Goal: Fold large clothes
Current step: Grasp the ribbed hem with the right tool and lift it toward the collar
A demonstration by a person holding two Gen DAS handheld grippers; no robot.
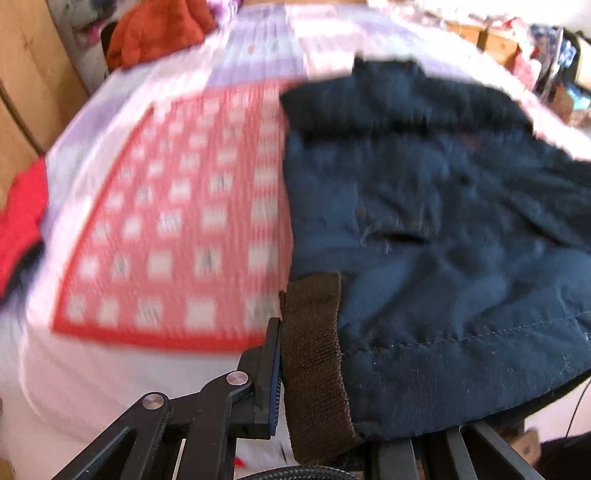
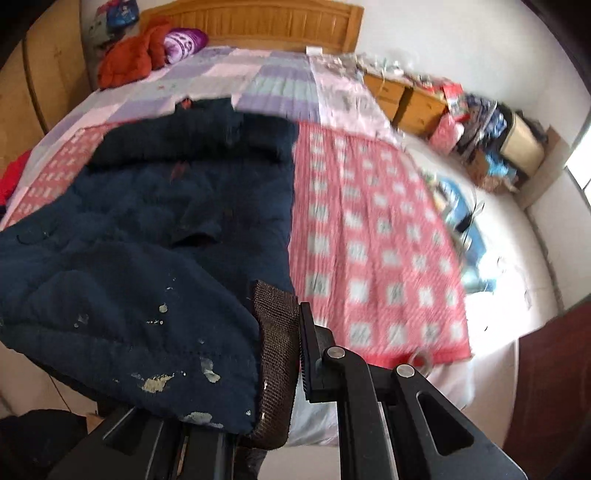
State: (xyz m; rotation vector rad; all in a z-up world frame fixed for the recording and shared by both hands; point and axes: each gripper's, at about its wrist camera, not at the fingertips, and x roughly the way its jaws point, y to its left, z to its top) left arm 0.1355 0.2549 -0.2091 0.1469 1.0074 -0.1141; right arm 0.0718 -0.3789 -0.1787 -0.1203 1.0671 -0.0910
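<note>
A large navy quilted jacket (image 1: 424, 206) lies spread on the bed, its far collar end flat on the quilt. My left gripper (image 1: 295, 354) is shut on the brown ribbed hem band (image 1: 314, 354) at the jacket's near left corner and holds it lifted above the bed. In the right wrist view the same jacket (image 2: 147, 221) shows pale paint spots near its hem. My right gripper (image 2: 288, 347) is shut on the brown band (image 2: 277, 332) at the near right corner, raised too. Only one finger of each gripper shows; the cloth hides the other.
The bed carries a red-and-white checked quilt (image 1: 173, 229) with lilac patches. An orange garment (image 2: 129, 59) and a purple bundle (image 2: 184, 42) lie by the wooden headboard (image 2: 251, 22). Something red (image 1: 22, 214) sits at the bed's left edge. Cluttered nightstands (image 2: 406, 96) stand right.
</note>
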